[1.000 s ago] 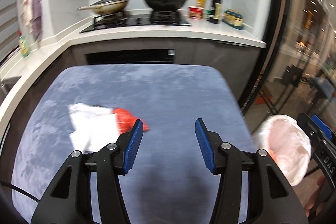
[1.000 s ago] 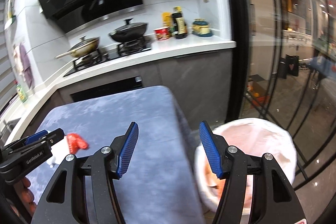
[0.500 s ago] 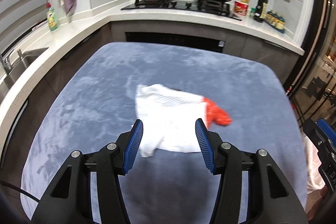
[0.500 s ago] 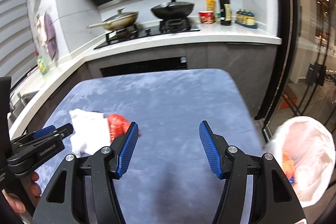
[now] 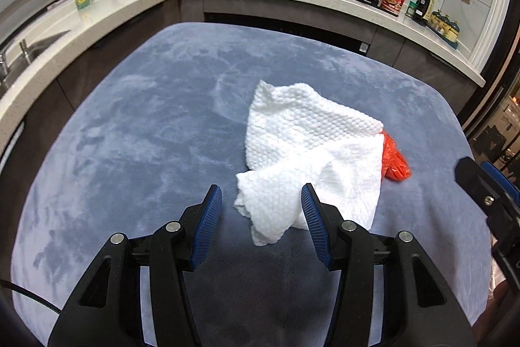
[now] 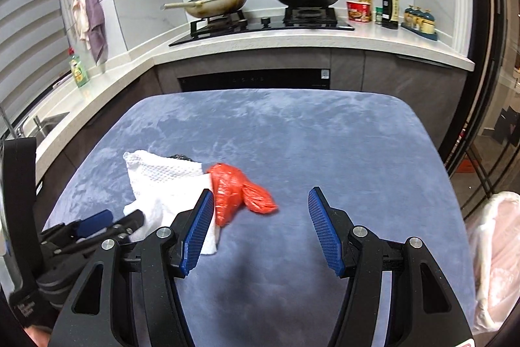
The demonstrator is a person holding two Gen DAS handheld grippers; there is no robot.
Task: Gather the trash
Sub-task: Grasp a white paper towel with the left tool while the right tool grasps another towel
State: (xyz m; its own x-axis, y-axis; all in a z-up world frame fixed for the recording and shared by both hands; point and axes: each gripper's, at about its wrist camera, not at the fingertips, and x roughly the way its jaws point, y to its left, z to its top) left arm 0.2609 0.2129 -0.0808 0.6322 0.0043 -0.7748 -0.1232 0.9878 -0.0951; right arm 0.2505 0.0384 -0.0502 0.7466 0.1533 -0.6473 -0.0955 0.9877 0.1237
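Evidently, the left gripper [image 5: 261, 210] was held with fingers wide over the paper towel [image 5: 308, 148] on the blue-covered bench [image 5: 146, 135]; the right gripper [image 6: 261, 226] was likewise spread, empty, beside the red plastic bag [image 6: 237, 191].

Blue plush table [image 5: 136, 126], crumpled white paper towel [image 5: 305, 148], red plastic wrapper [image 6: 237, 191]

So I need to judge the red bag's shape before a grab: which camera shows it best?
The right wrist view: the red plastic bag lies almost fully exposed. In the left wrist view the white paper towel hides most of it, leaving one edge.
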